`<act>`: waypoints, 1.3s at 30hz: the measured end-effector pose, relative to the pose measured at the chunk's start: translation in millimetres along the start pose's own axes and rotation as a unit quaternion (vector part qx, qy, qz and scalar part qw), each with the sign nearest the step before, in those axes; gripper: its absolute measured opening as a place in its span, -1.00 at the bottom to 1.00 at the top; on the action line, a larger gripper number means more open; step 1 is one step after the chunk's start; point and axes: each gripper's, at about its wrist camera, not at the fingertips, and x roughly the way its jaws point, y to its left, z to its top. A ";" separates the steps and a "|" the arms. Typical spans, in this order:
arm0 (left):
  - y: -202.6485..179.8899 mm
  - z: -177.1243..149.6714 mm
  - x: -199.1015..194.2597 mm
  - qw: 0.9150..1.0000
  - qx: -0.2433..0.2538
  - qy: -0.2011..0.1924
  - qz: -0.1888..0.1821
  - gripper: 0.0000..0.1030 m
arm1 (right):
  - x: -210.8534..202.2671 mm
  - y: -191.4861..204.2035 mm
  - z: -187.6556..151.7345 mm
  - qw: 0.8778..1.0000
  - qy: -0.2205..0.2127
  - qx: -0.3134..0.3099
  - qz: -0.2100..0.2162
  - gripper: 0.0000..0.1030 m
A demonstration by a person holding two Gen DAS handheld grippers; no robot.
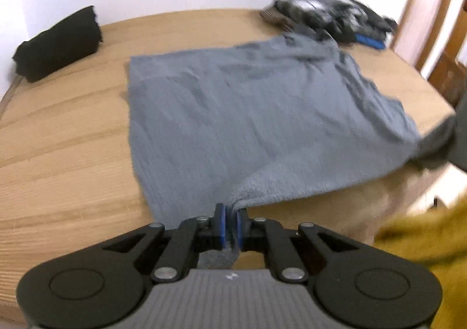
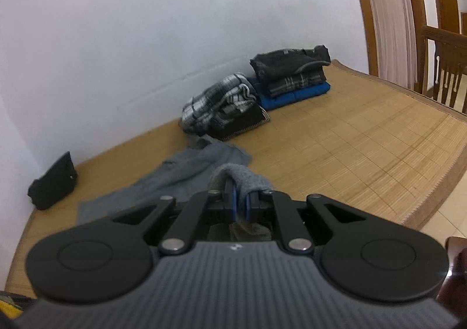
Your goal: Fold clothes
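1. The left gripper (image 1: 230,222) is clamped on the near hem of the grey knit garment (image 1: 248,112) spread on the woven bamboo mat (image 1: 67,153).
2. The right gripper (image 2: 240,206) pinches its near right corner.
3. Best to lift both corners level and carry the hem toward the far edge.

Bare woven mat (image 2: 364,136) lies open right of the right tool (image 2: 240,202). Ahead, 2 folded clothes stacks (image 2: 256,92) block the wall side; a black folded item (image 1: 58,45) stands far left of the left tool (image 1: 230,223).
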 end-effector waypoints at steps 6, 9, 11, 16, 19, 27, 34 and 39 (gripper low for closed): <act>17.6 74.9 27.0 0.998 -0.050 -0.024 0.022 -0.84 | 56.3 21.3 53.0 0.996 -0.050 -0.028 0.065 -0.80; 23.6 101.7 64.9 0.996 -0.059 -0.004 0.061 -0.82 | 117.7 38.3 85.3 0.991 -0.048 -0.077 0.101 -0.80; 28.1 117.9 92.9 0.994 -0.065 0.014 0.090 -0.80 | 168.9 57.8 93.3 0.988 -0.032 -0.108 0.109 -0.80; 31.2 131.8 159.6 0.980 -0.094 0.067 0.163 -0.70 | 298.5 107.9 95.7 0.976 0.022 -0.194 0.096 -0.74; 30.7 130.1 176.1 0.973 -0.105 0.085 0.186 -0.65 | 364.0 129.9 75.8 0.964 0.075 -0.250 0.048 -0.53; 26.3 105.1 148.4 0.969 -0.091 0.088 0.210 -0.04 | 336.4 71.1 42.4 0.963 0.098 -0.249 -0.021 0.09; 32.2 63.7 108.9 0.965 -0.106 0.112 0.210 -0.01 | 210.9 -13.4 -21.9 0.980 0.141 -0.141 -0.021 0.11; 27.2 53.7 107.6 0.972 -0.087 0.112 0.189 0.02 | 181.1 3.3 -76.6 0.955 0.185 -0.230 0.004 0.11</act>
